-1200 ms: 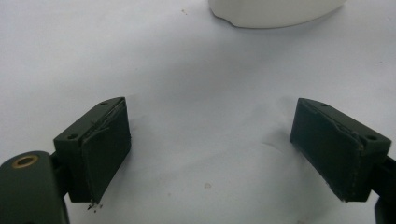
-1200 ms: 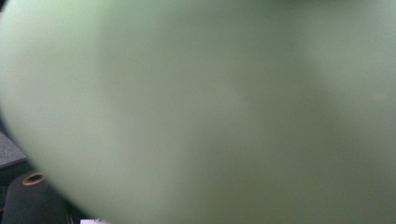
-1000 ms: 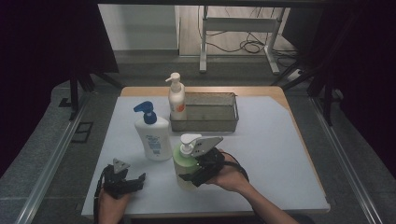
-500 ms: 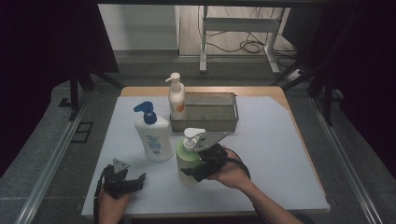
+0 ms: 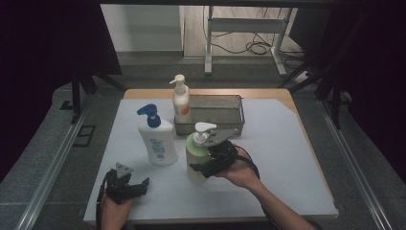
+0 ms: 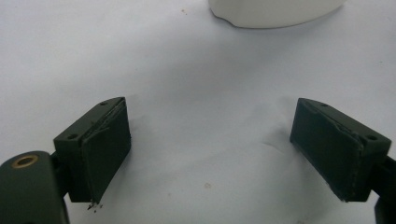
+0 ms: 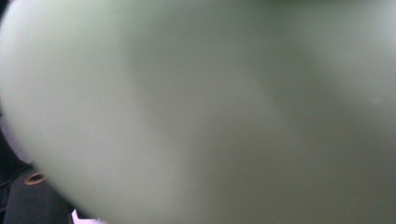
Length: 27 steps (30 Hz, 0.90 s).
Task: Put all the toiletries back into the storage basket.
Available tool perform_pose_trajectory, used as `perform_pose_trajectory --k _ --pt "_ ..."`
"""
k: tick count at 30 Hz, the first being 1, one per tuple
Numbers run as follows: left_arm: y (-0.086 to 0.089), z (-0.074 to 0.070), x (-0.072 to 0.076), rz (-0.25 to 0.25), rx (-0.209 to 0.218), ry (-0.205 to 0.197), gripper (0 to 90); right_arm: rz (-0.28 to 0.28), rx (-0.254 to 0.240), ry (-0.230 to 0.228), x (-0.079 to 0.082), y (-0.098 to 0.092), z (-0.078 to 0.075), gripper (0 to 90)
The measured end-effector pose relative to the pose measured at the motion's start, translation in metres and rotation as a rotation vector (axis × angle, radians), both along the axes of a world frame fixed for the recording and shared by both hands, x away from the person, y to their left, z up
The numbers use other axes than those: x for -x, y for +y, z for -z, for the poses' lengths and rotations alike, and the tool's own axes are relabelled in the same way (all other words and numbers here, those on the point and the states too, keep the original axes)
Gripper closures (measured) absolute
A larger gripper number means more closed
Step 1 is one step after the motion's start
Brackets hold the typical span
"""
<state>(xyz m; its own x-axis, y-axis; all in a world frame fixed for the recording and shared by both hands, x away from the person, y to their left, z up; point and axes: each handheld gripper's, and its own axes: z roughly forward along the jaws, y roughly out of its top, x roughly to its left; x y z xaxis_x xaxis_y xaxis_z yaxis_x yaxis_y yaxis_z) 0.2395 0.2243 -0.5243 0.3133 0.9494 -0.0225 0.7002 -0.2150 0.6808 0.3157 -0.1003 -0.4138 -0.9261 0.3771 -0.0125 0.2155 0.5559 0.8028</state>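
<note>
**Green pump bottle gripped, near-centre of surface**

Right gripper (image 5: 203, 163) clamps the green pump bottle (image 5: 196, 155) from its right side, near-centre of the white surface (image 5: 287, 158). Left gripper (image 5: 125, 184) rests w/ jaws wide apart, nothing btwn them, at near left. Blue-capped white bottle (image 5: 155, 139) stands just left. Metal tray (image 5: 213, 112) sits right behind, orange-label bottle (image 5: 180, 101) at its left end.

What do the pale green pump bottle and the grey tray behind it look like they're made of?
The pale green pump bottle looks like plastic: smooth, opaque, softly matt, with a white pump head that also looks plastic. The grey tray looks like metal, perhaps steel: thin upright walls with a dull silvery sheen. Whether its walls are solid or mesh is too small to tell.
</note>
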Motion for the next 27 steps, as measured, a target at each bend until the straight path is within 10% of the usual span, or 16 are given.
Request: perform_pose_trajectory --k 27 --pt "0.0 0.0 0.0 0.003 -0.001 0.001 11.9 0.139 0.002 -0.023 -0.038 -0.011 -0.022 12.2"
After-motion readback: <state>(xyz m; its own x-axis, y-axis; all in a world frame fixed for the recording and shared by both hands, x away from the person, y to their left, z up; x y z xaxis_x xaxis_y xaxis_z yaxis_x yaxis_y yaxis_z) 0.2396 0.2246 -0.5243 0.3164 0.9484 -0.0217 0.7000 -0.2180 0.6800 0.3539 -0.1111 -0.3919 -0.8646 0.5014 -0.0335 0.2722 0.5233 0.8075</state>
